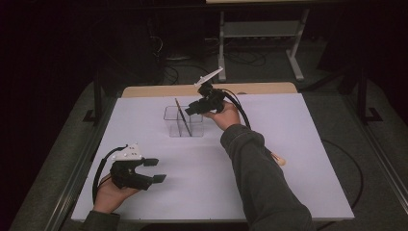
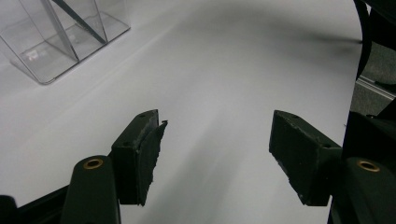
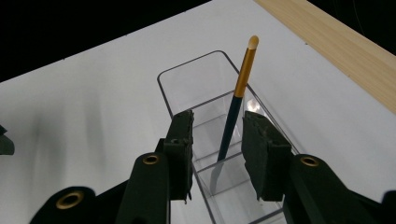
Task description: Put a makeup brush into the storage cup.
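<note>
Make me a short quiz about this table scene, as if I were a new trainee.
1. True or false: the brush lies flat on the table.
2. What does the brush stand in?
3. The right gripper is: A) clamped on the brush, B) open, brush between its jaws, C) beside the left gripper.

Key: 1. False, it leans upright. 2. The clear divided box. 3. B.

Left gripper (image 1: 155,170) rests low with jaws wide apart; right gripper (image 1: 191,109), arm outstretched, has jaws parted.
</note>
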`<act>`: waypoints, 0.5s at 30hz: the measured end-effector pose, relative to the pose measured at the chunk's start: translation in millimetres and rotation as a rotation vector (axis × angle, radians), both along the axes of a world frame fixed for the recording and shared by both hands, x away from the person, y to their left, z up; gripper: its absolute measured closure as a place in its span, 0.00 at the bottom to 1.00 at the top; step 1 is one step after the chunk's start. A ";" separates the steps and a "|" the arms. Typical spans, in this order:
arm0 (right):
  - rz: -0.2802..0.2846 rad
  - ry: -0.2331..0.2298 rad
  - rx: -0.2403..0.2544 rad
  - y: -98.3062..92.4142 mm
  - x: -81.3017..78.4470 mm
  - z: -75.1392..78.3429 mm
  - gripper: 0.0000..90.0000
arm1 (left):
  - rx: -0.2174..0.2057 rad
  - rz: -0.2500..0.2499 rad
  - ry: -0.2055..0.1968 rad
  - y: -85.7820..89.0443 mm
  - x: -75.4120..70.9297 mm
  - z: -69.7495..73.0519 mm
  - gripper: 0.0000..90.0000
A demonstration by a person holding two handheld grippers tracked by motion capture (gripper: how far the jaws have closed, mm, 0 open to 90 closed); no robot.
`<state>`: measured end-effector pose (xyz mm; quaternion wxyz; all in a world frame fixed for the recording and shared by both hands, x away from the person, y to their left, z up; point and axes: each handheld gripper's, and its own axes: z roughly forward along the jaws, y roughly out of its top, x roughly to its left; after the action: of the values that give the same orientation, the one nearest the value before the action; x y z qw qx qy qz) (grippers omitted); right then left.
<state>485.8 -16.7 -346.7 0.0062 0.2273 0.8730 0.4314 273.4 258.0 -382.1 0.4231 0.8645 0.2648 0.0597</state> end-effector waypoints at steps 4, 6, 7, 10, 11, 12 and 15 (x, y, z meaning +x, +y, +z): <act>-0.007 0.008 0.006 -4.9 -3.3 1.0 0.66 | 0.007 -0.006 0.000 -1.7 0.0 -0.8 0.37; -0.009 0.010 0.006 -7.6 -3.9 2.1 0.65 | 0.008 -0.008 0.000 -2.1 0.1 -1.2 0.37; -0.011 0.014 0.010 -8.4 -4.4 2.9 0.65 | 0.010 -0.008 -0.001 -2.1 0.1 -1.1 0.37; -0.013 0.003 0.011 -11.3 -5.7 5.0 0.64 | 0.008 -0.001 0.002 -1.9 -0.3 -0.6 0.36; -0.015 0.008 0.015 -11.7 -7.1 5.8 0.64 | 0.010 -0.001 0.001 -1.8 -0.1 -0.5 0.36; -0.023 0.017 0.026 -11.6 -9.3 6.7 0.64 | 0.010 0.001 0.003 -2.0 -0.3 -0.6 0.36; -0.021 0.005 0.019 -14.3 -11.4 6.8 0.63 | 0.012 -0.001 0.003 -2.3 0.1 -1.2 0.36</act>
<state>474.5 -31.1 -339.9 0.0063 0.2378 0.8665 0.4388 273.5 255.7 -383.2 0.4174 0.8673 0.2647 0.0597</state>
